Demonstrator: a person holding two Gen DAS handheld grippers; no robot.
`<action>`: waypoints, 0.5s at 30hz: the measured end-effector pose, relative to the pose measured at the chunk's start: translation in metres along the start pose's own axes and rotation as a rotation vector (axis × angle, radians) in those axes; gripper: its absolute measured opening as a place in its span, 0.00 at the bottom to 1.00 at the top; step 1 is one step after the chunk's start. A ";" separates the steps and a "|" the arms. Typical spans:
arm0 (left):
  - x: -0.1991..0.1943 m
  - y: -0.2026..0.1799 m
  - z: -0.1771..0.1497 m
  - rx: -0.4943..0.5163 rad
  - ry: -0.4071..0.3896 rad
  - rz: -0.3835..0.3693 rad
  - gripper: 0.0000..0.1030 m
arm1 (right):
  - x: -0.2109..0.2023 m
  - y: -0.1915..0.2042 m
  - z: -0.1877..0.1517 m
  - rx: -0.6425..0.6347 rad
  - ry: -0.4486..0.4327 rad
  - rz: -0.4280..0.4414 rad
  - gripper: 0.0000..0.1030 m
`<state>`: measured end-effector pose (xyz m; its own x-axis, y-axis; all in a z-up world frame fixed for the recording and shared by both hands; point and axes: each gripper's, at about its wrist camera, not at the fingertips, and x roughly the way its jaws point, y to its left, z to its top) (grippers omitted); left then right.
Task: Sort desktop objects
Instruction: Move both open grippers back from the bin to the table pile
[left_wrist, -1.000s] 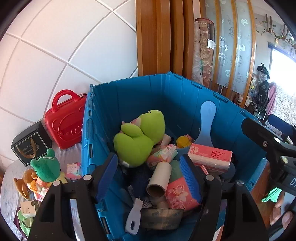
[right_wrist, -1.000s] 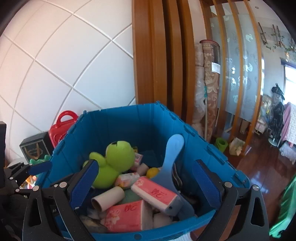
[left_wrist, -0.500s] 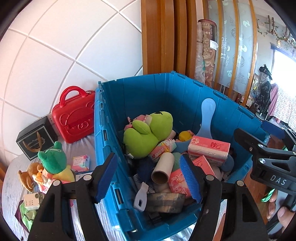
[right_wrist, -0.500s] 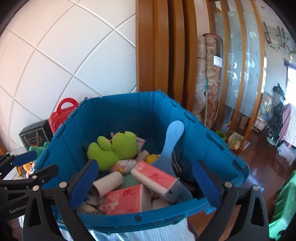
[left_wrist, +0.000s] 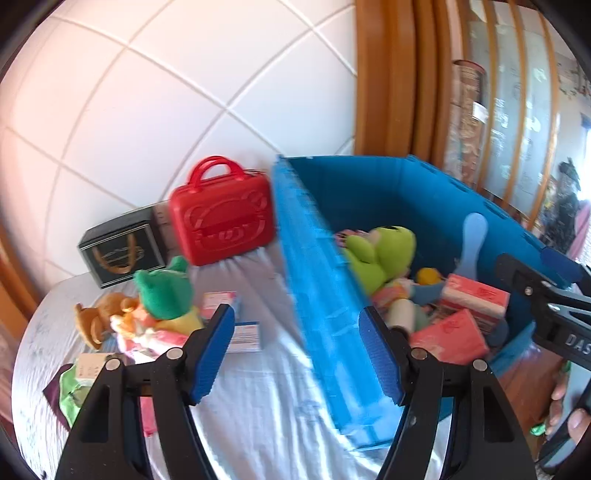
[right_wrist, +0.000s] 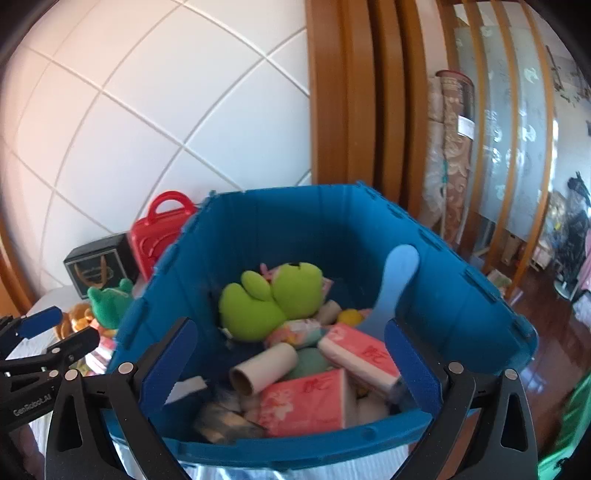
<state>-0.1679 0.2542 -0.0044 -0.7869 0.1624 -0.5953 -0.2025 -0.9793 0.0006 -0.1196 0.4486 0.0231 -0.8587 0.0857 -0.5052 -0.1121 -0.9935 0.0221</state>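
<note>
Toys and small packets still wait outside the bin: a green plush toy (left_wrist: 164, 291) sits on the white tablecloth (left_wrist: 266, 413) left of the blue crate (left_wrist: 325, 295), leaning against a brown plush toy (left_wrist: 98, 317), with a small pink-and-white box (left_wrist: 219, 301) just behind it and a white-and-blue card packet (left_wrist: 245, 338) beside it. Farther back stand a red toy suitcase (left_wrist: 223, 218) and a black gift box (left_wrist: 118, 251), both near the tiled wall. The crate already holds a lime-green plush frog (right_wrist: 273, 295), a cardboard tube (right_wrist: 264, 369), pink tissue packs (right_wrist: 306, 402) and a pale blue paddle (right_wrist: 393, 280).

The left gripper (left_wrist: 295, 354) has its jaws apart with nothing between the pads; it looks down at the cloth, straddling the crate's near wall. The right gripper (right_wrist: 291, 362) is likewise spread and empty, aimed into the crate.

The step in hand looks like a reach for the next loose item, probably the green plush or the card packet. To do it well, the left gripper should clear the crate wall first, then come in over the chosen item with the pads on either side of its bulk. For the plush, grip the body rather than the hat, so it does not flop or drag its brown neighbour along. The flat packet calls for a low, tilted approach so one pad gets under an edge without bunching the cloth. The right gripper is best kept clear of the crate opening.
</note>
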 end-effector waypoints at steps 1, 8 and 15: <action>-0.001 0.012 -0.002 -0.014 -0.001 0.018 0.67 | 0.000 0.011 0.002 -0.018 -0.008 0.018 1.00; -0.006 0.107 -0.022 -0.097 0.023 0.120 0.67 | 0.001 0.103 0.007 -0.107 -0.060 0.169 1.00; -0.006 0.211 -0.055 -0.181 0.081 0.212 0.67 | 0.010 0.208 0.000 -0.208 -0.050 0.310 1.00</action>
<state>-0.1734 0.0398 -0.0451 -0.7500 -0.0518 -0.6594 0.0747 -0.9972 -0.0067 -0.1516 0.2428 0.0223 -0.8598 -0.2235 -0.4591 0.2570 -0.9664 -0.0109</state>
